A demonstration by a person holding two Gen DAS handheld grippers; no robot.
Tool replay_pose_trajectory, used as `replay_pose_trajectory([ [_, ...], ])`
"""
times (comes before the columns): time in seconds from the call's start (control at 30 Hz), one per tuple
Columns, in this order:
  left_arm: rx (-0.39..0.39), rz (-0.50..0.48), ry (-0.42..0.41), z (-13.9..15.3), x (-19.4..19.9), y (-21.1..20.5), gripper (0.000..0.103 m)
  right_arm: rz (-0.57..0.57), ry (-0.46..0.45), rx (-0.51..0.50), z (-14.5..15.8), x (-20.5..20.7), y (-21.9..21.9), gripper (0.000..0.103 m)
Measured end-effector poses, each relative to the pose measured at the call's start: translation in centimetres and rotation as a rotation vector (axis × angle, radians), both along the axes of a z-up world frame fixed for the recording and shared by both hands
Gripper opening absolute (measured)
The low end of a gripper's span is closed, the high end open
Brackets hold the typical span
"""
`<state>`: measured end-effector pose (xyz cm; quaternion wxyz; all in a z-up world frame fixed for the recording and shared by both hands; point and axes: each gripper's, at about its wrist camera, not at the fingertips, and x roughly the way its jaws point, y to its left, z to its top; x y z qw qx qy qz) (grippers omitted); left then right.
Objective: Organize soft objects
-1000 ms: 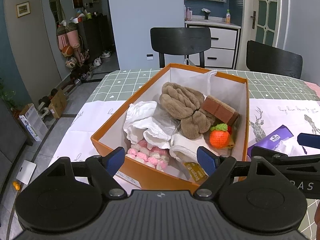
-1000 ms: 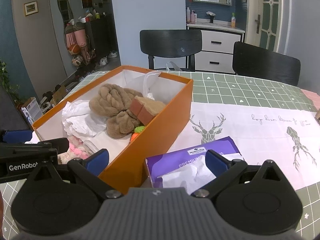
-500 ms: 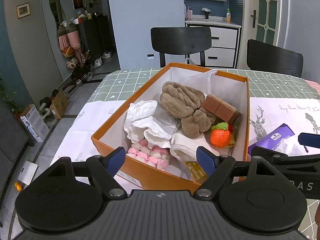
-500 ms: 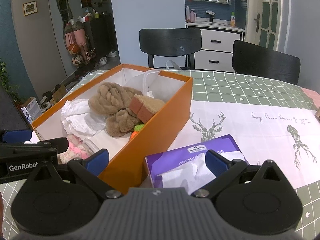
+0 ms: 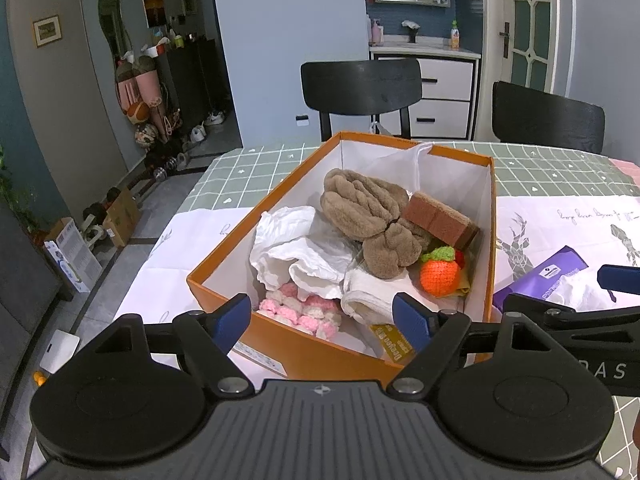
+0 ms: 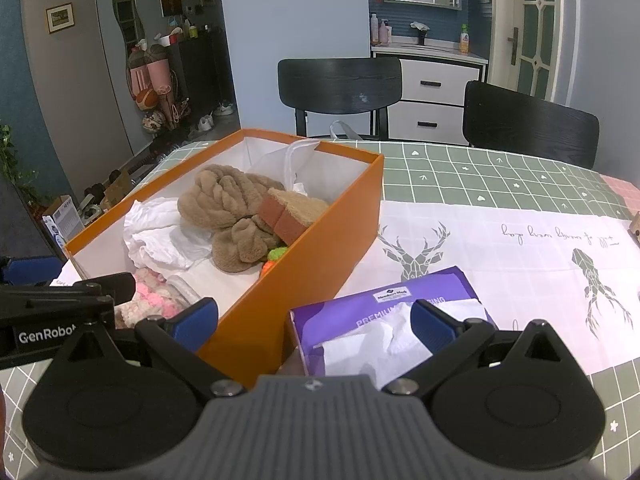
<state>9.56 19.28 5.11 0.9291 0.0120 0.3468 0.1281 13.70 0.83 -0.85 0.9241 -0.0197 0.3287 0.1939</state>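
An orange box (image 5: pixel 304 350) (image 6: pixel 320 248) on the table holds a brown plush towel (image 5: pixel 368 216) (image 6: pixel 228 208), a brown sponge block (image 5: pixel 440 218) (image 6: pixel 288 216), white cloth (image 5: pixel 304 252) (image 6: pixel 160 236), a pink-and-white knitted piece (image 5: pixel 300 312) (image 6: pixel 152 298) and an orange knitted fruit (image 5: pixel 440 274). My left gripper (image 5: pixel 324 316) hovers open at the box's near end, holding nothing. My right gripper (image 6: pixel 316 320) is open over the box's near right corner and a purple tissue box (image 6: pixel 384 312) (image 5: pixel 552 280).
Two black chairs (image 5: pixel 360 92) (image 5: pixel 548 120) stand at the table's far side. The tablecloth (image 6: pixel 520 248) with deer prints stretches to the right. The table's left edge drops to a floor with cartons (image 5: pixel 72 256) and shoes.
Both grippers have drawn back and risen slightly, so the box sits a little farther off. Their jaws have stayed open. Nothing in the box has moved.
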Motion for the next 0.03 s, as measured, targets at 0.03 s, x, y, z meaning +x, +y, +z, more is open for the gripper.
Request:
replay_pose_trajectory([
  [0.03,-0.002,0.000,0.000,0.05,-0.08,0.02,0.094,0.000,-0.001,0.002,0.04,-0.04,-0.05,0.100],
])
